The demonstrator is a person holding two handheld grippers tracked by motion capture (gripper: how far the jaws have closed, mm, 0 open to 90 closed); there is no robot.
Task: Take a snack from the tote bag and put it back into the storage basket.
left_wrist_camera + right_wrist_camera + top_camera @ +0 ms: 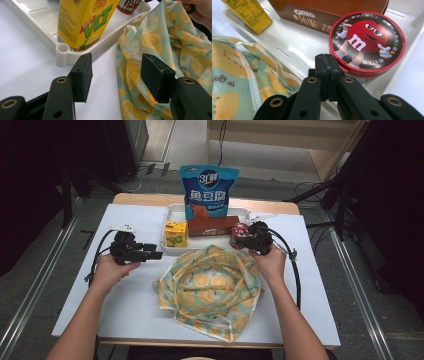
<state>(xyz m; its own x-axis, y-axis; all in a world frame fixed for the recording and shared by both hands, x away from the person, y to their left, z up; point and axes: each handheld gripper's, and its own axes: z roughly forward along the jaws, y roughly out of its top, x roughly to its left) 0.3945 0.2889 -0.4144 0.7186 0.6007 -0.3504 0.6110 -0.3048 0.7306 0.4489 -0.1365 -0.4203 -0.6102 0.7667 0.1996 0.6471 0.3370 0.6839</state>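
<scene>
Bare table (130, 295) left of the bag (210, 287) lies open (tray (172, 212) crowded).

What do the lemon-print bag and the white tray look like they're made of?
The lemon-print bag looks like thin woven fabric with a matte finish: it lies in soft crumpled folds, with stitched edge binding. The white tray seems to be moulded plastic, smooth and slightly glossy, with rounded corners.

Lemon-print cloth bag (210, 290): pale green with yellow citrus slices, cream-edged handles, crumpled flat on the table, mouth toward the white tray (170, 242), its far edge just beside the tray's front rim. M&M's tub (367, 46): round, red lid with cartoon figure, upright in the tray's right end, beside the brown Oreo box (329, 12).
</scene>
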